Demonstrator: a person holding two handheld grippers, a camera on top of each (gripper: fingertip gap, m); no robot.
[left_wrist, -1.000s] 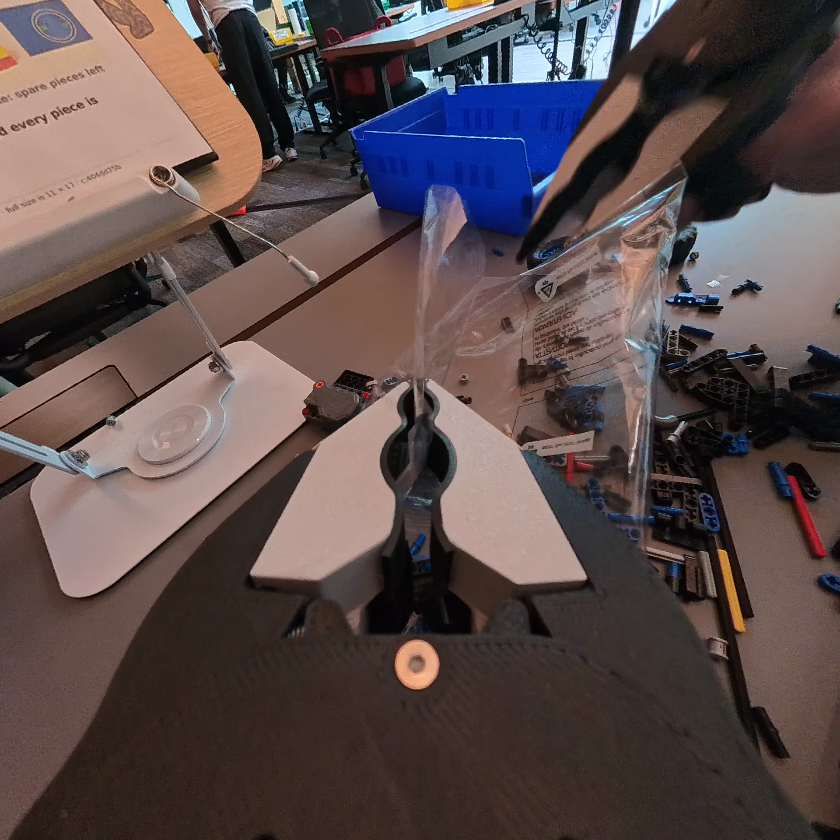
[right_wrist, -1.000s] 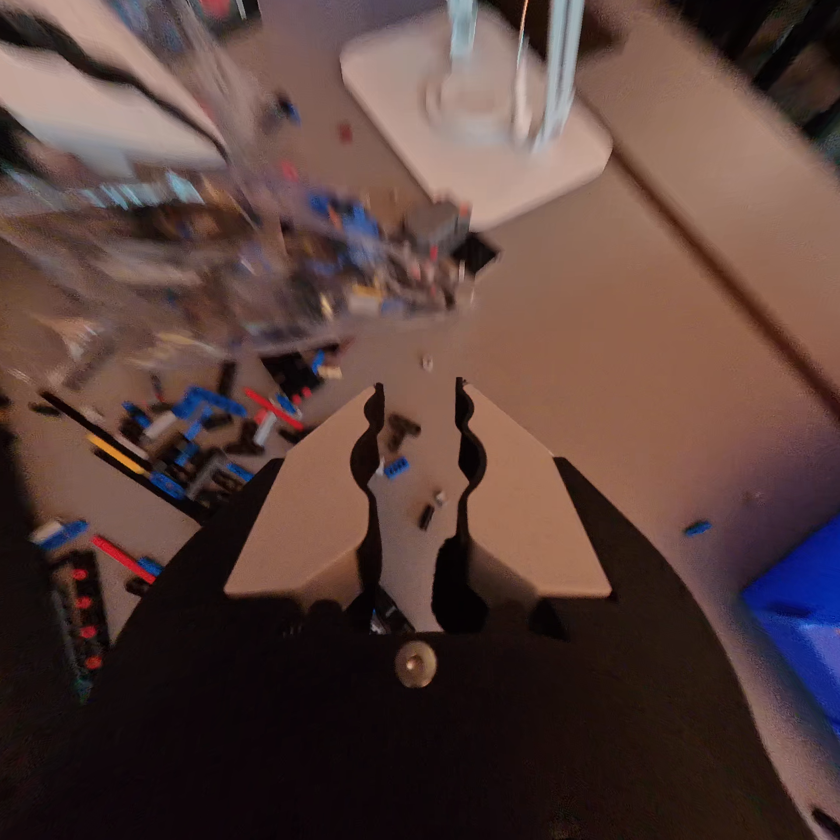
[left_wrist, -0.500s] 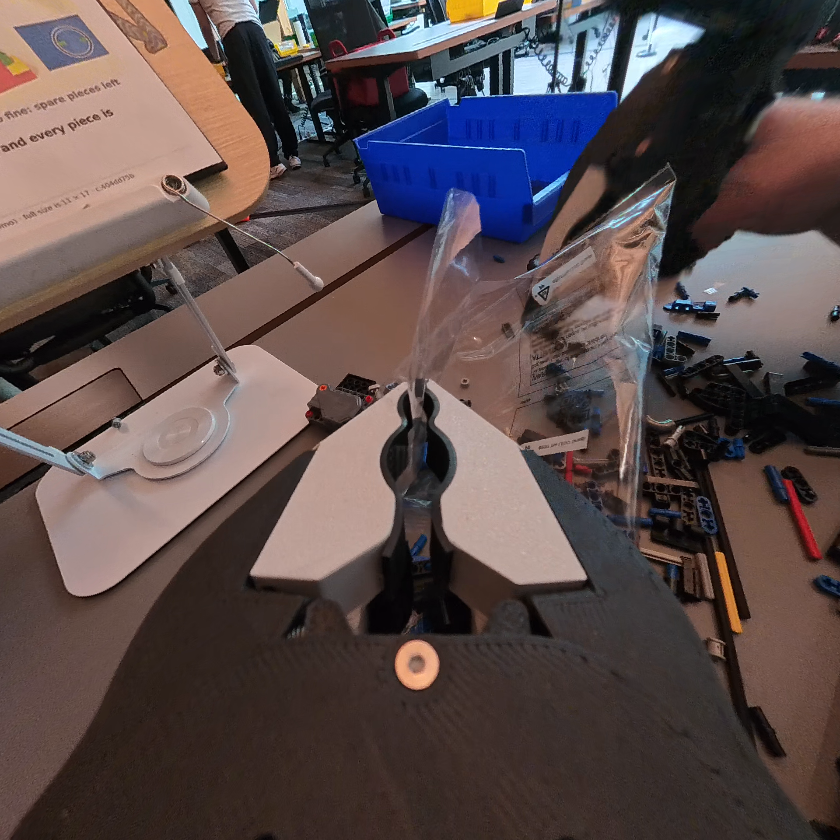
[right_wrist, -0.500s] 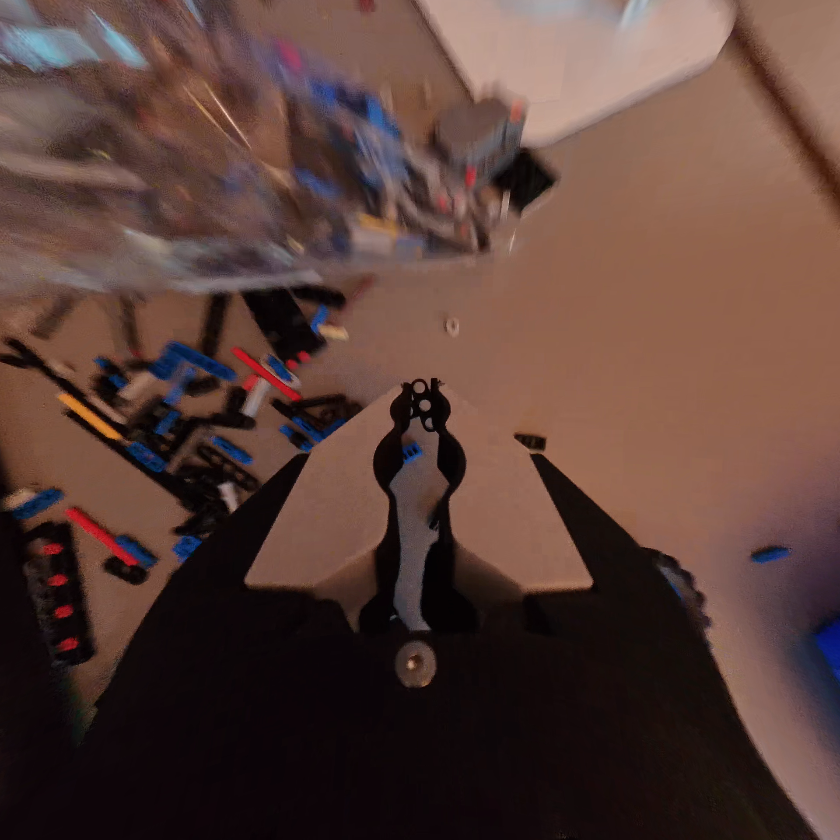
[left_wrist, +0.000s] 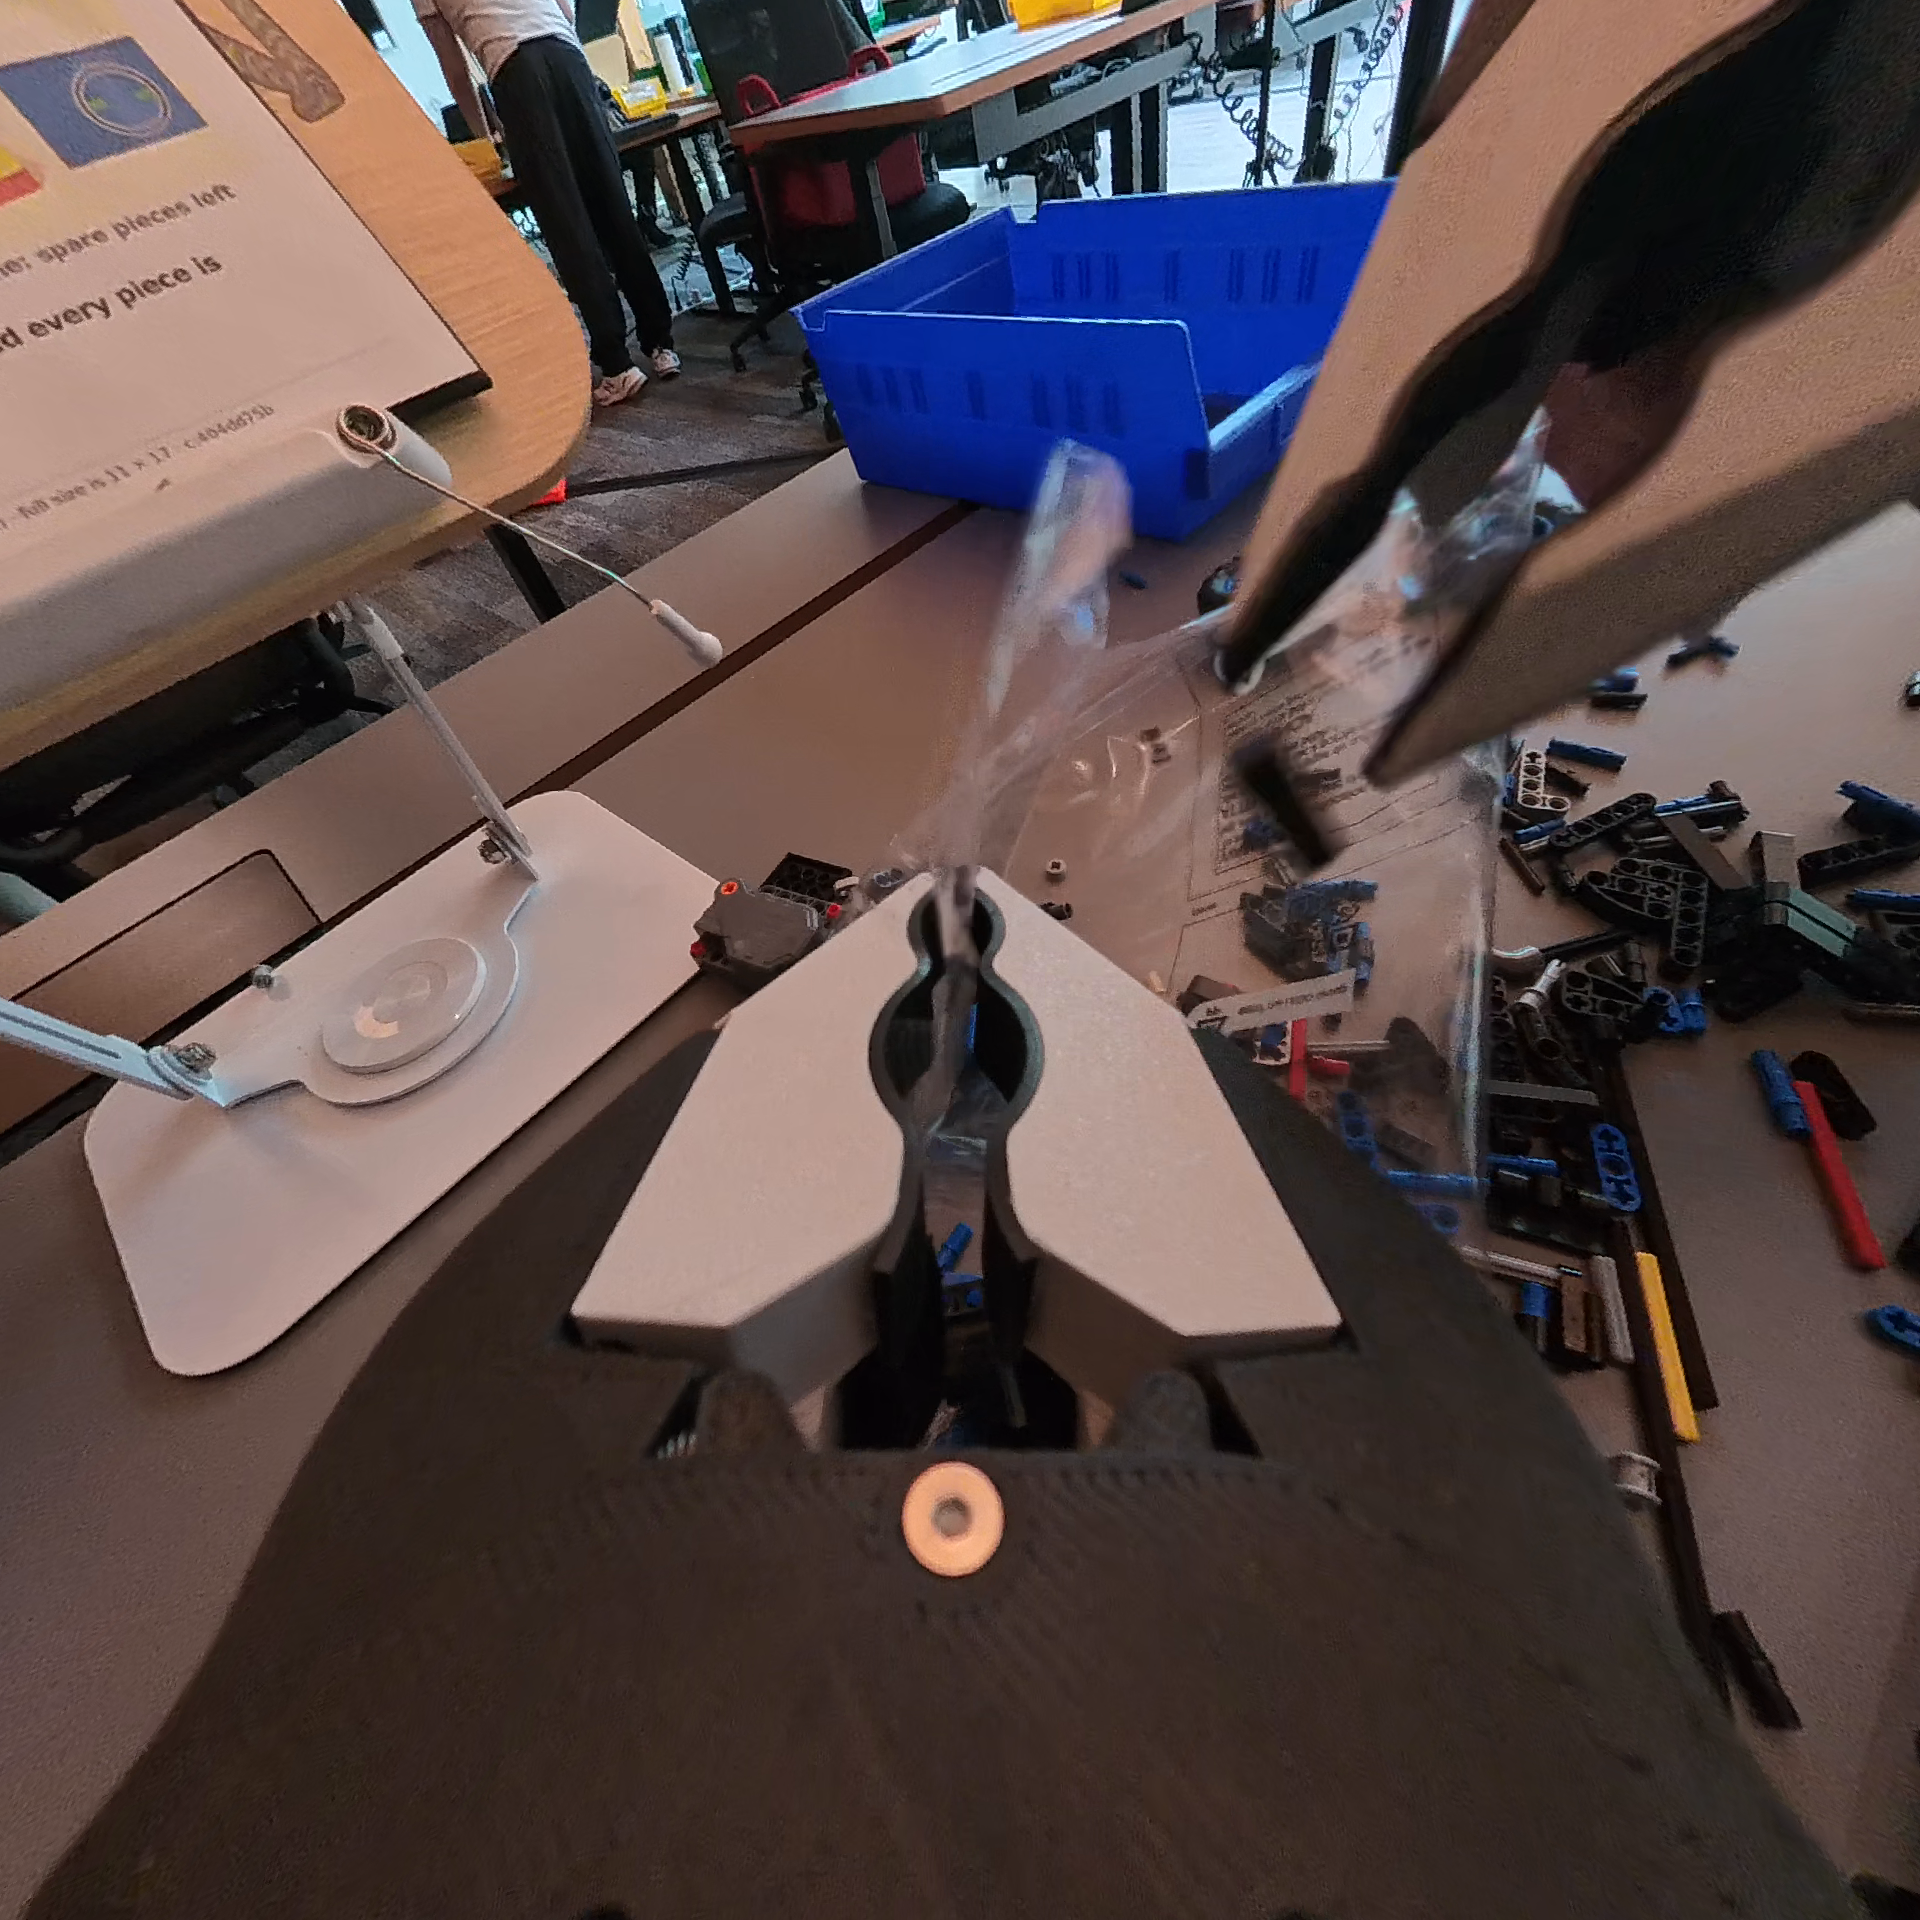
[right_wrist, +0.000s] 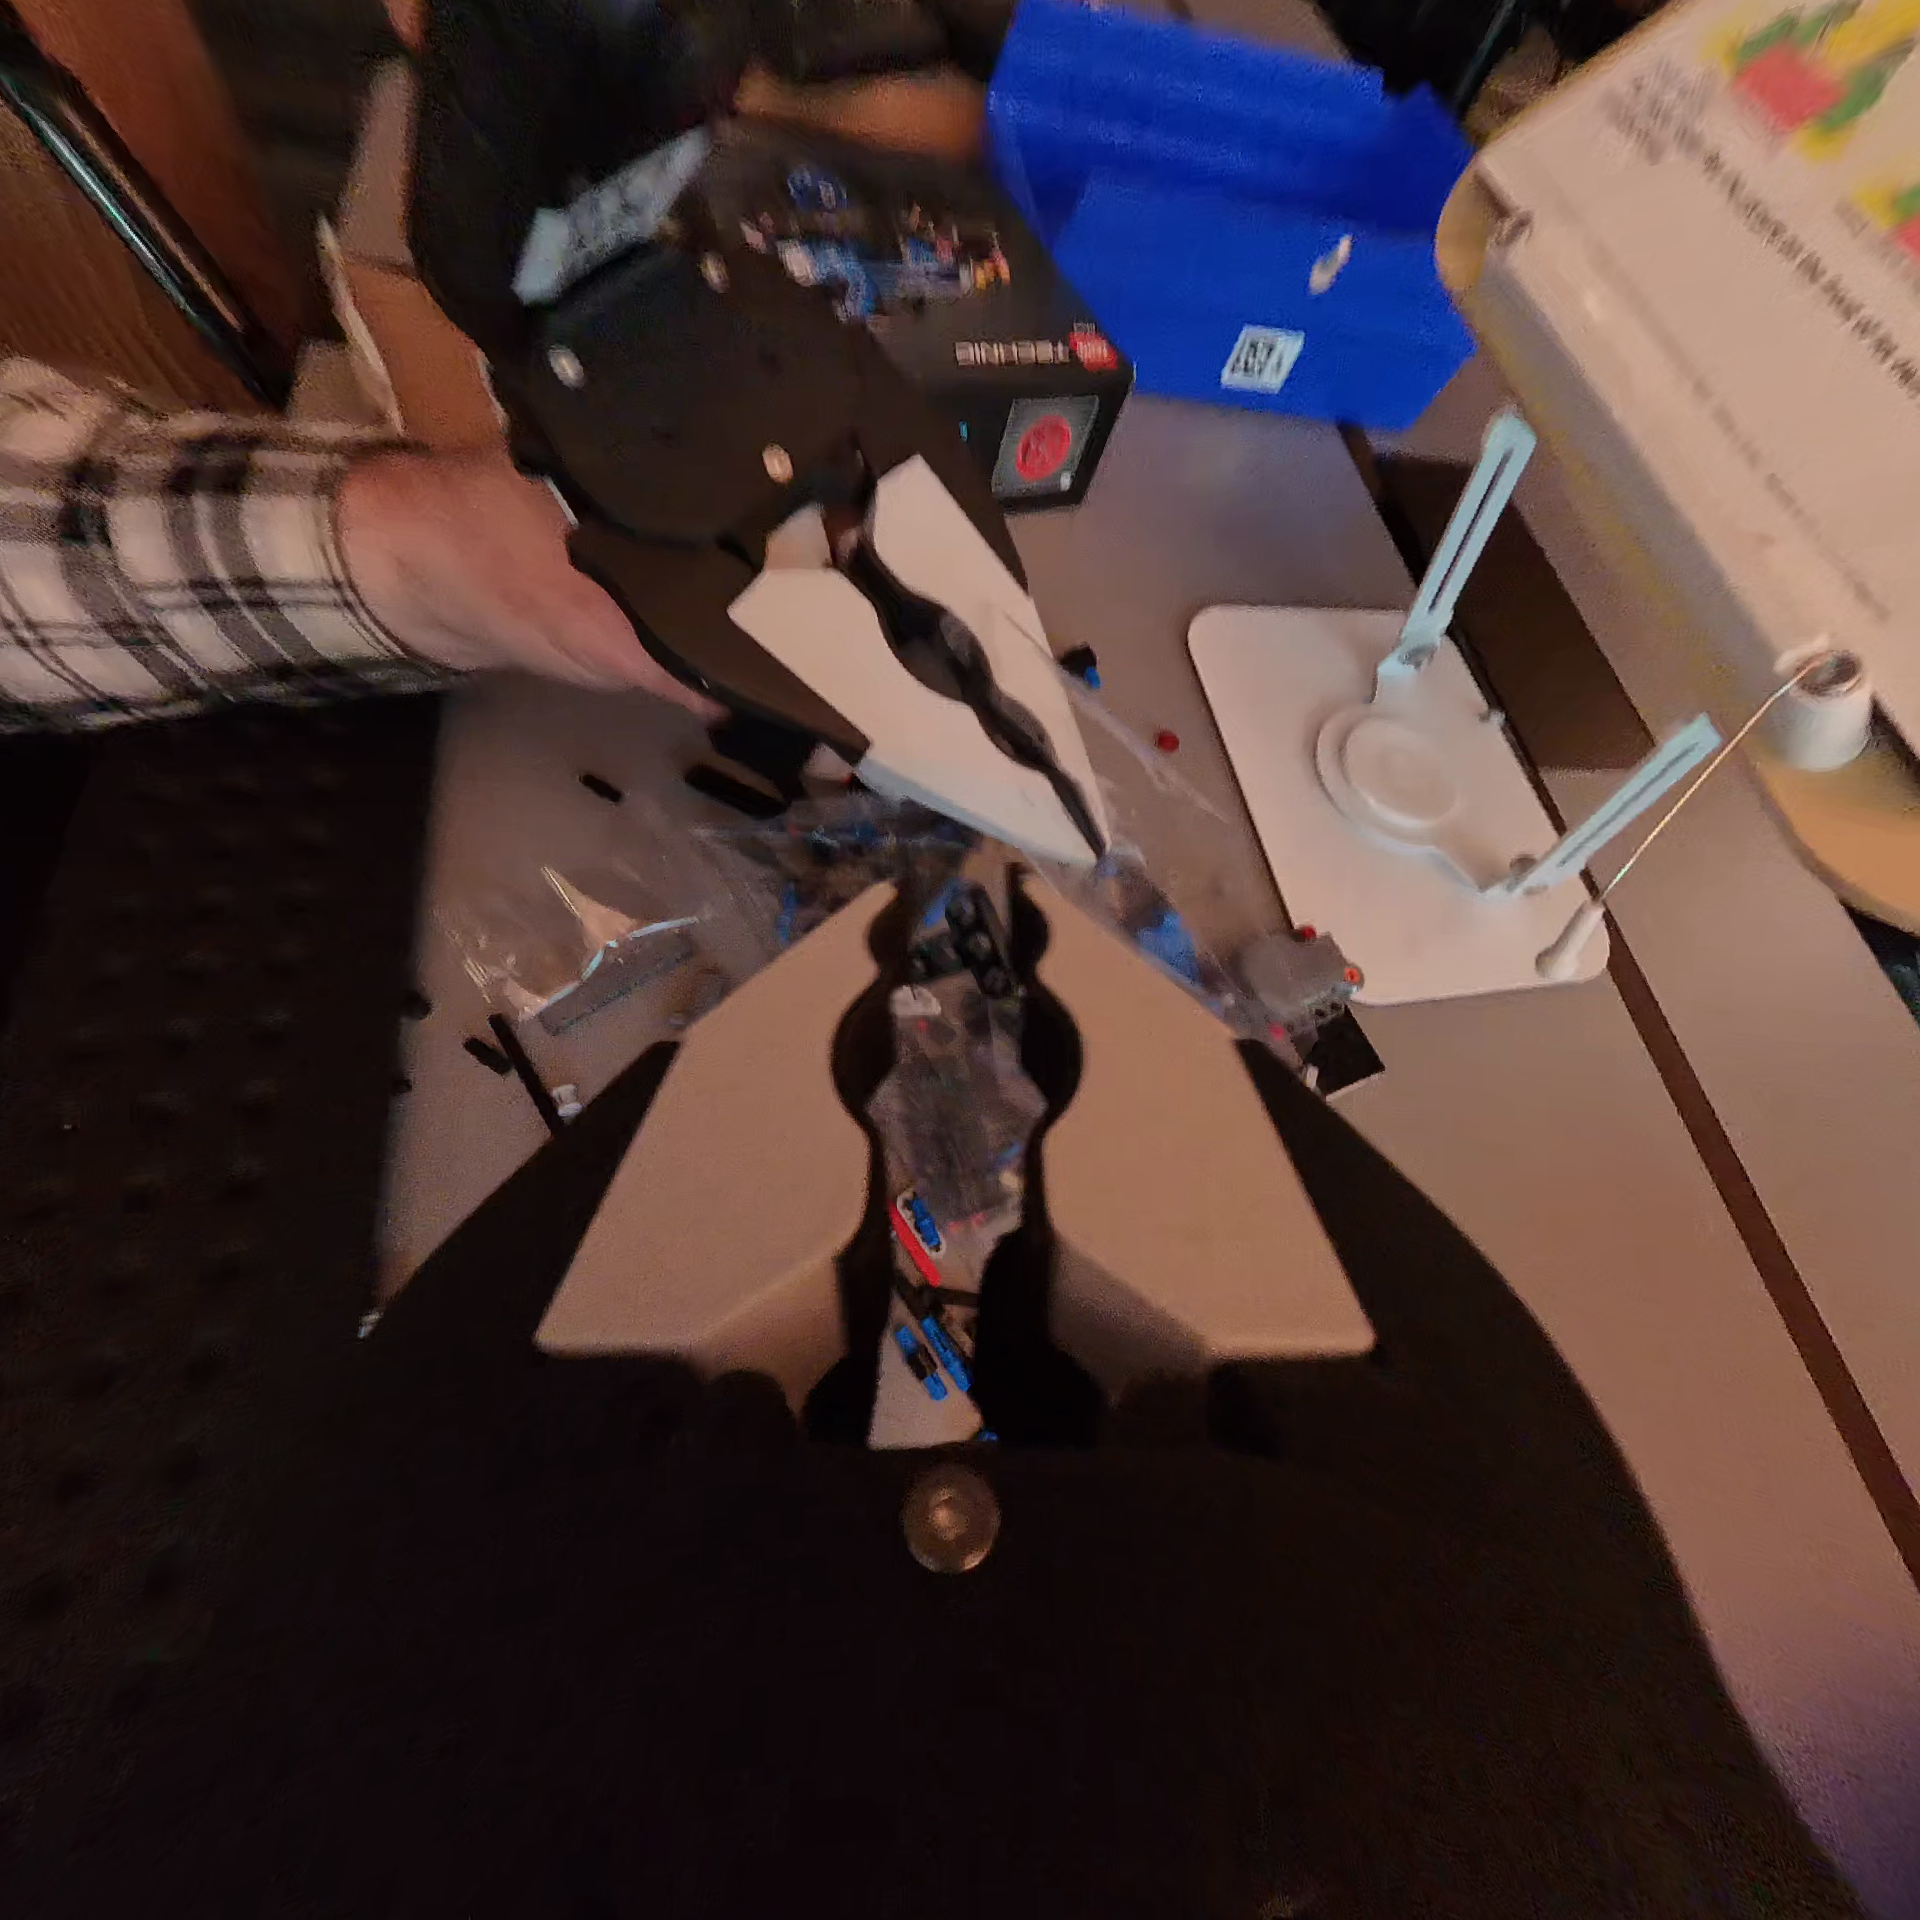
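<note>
My left gripper (left_wrist: 956, 883) is shut on a corner of a clear plastic bag (left_wrist: 1330, 883) and holds it off the table. The bag holds small blue, black and red building pieces. My right gripper (left_wrist: 1309, 717) comes in from the upper right, open, its jaws astride the bag's upper edge. In the right wrist view my right gripper (right_wrist: 956, 894) shows a gap at the tips, with the bag (right_wrist: 951, 1112) seen between the fingers. Just beyond it the left gripper (right_wrist: 1091, 852) is shut and held by a hand with a plaid sleeve.
Loose building pieces (left_wrist: 1662, 935) lie scattered at the right. A blue bin (left_wrist: 1039, 395) stands at the back. A white stand base (left_wrist: 343, 1091) sits left, under a board with a printed sheet (left_wrist: 156, 260). A grey motor block (left_wrist: 758, 925) lies near it. A black box (right_wrist: 935, 312) sits behind. Spacing between my two grippers at the tips: around 7 cm. The left tips stand about 15 cm off the grey motor block (left_wrist: 758, 925). Look for it in the right wrist view (right_wrist: 1296, 968) too.
My right gripper has swung from over the table pieces to the bag's upper edge; it was shut half a second ago and is open now. My left gripper keeps its hold.
</note>
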